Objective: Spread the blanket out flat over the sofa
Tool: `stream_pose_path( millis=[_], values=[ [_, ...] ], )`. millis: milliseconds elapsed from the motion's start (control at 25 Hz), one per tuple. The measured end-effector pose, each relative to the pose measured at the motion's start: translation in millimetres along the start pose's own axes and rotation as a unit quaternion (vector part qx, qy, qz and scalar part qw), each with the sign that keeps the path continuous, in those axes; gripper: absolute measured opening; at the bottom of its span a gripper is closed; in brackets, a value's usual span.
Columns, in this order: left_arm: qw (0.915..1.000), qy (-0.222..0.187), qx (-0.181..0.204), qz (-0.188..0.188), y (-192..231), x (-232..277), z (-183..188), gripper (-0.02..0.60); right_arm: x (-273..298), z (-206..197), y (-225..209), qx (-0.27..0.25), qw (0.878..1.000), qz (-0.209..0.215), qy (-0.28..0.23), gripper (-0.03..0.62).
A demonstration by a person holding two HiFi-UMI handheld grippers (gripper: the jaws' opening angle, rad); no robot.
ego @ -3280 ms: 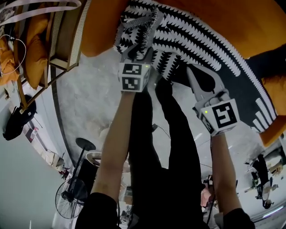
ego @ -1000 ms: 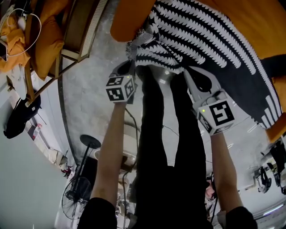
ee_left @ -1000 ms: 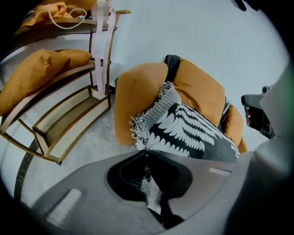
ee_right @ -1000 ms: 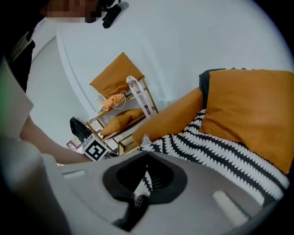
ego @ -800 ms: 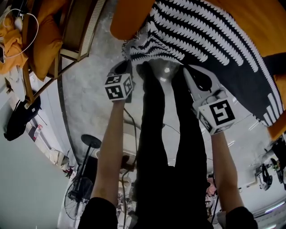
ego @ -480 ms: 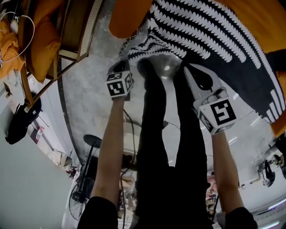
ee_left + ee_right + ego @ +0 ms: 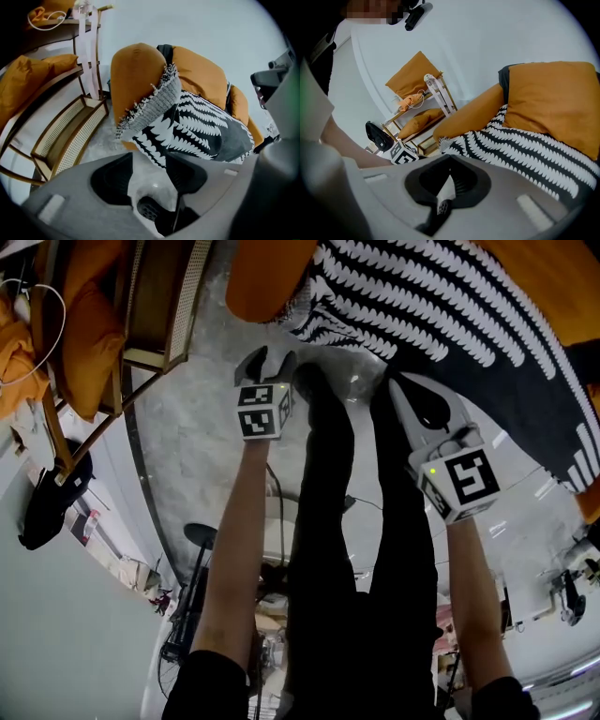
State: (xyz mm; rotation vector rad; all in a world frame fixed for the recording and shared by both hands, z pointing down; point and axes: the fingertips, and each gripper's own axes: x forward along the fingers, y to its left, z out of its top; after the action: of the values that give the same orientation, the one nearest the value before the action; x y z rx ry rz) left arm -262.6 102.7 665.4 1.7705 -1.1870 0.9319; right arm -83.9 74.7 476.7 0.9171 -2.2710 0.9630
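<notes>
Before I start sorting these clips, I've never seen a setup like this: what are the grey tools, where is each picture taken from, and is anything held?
No robot here: a person holds a two-jaw gripper in each hand. One picture comes from a camera on their head, looking steeply down; the other two ride on the grippers. A black-and-white blanket lies over an orange sofa. The left gripper has just been opening its jaws; nothing is between them, the blanket's fringed corner hangs beyond. The right gripper looks shut at the blanket's edge; whether it pinches cloth I can't tell.
</notes>
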Motion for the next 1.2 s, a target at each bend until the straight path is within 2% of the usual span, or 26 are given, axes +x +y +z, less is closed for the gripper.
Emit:
stream_pose_path(
  millis=[120,240,320,360,400,440,520,600,720,880,1040,1120,1200],
  values=[
    [0.9994,-0.029,0.019,-0.007,-7.4,8.2,20.3,0.247,2.5,-1.8,-2.8,0.004,1.000,-0.002,-0.002,0.003],
    [0.9968,-0.060,0.043,-0.030,-17.9,16.1,43.9,0.292,4.4,-7.0,-8.9,0.002,1.000,-0.004,0.000,0.003],
    [0.9955,-0.069,0.056,-0.036,-21.8,22.2,54.8,0.296,5.9,-8.6,-12.2,0.002,1.000,-0.006,0.000,0.003],
    [0.9950,-0.073,0.059,-0.033,-21.7,24.3,58.7,0.284,6.1,-9.1,-13.2,0.003,1.000,-0.007,0.000,0.002],
    [0.9946,-0.078,0.061,-0.029,-20.5,25.6,61.7,0.204,5.9,-9.4,-14.0,0.004,1.000,-0.008,0.000,0.003],
    [0.9946,-0.080,0.061,-0.023,-18.8,26.3,63.3,0.161,5.4,-9.5,-15.0,0.005,1.000,-0.008,-0.001,0.002],
    [0.9953,-0.075,0.059,-0.014,-16.0,27.7,63.4,0.067,3.7,-9.7,-18.5,0.007,1.000,-0.009,-0.004,0.003],
    [0.9960,-0.069,0.057,-0.005,-13.4,30.7,60.6,0.021,2.7,-10.8,-22.8,0.008,1.000,-0.009,-0.006,0.003],
    [0.9976,-0.053,0.044,0.010,-2.4,37.8,48.6,0.018,5.9,-14.8,-27.9,0.011,1.000,-0.009,-0.009,0.002],
    [0.9993,-0.020,-0.007,0.032,16.8,56.7,22.2,0.017,9.9,-26.5,-36.0,0.016,1.000,-0.007,-0.015,0.003],
    [0.9981,-0.002,-0.049,0.036,28.7,82.2,9.7,0.018,18.6,-43.6,-43.8,0.023,1.000,-0.007,-0.014,0.003],
    [0.9981,0.010,-0.047,0.039,34.4,94.1,5.2,0.018,23.2,-48.8,-45.9,0.028,0.999,-0.009,-0.015,0.003],
    [0.9984,0.021,-0.027,0.044,34.9,105.9,1.5,0.017,24.9,-54.5,-48.7,0.033,0.999,-0.013,-0.017,0.002]
  ],
)
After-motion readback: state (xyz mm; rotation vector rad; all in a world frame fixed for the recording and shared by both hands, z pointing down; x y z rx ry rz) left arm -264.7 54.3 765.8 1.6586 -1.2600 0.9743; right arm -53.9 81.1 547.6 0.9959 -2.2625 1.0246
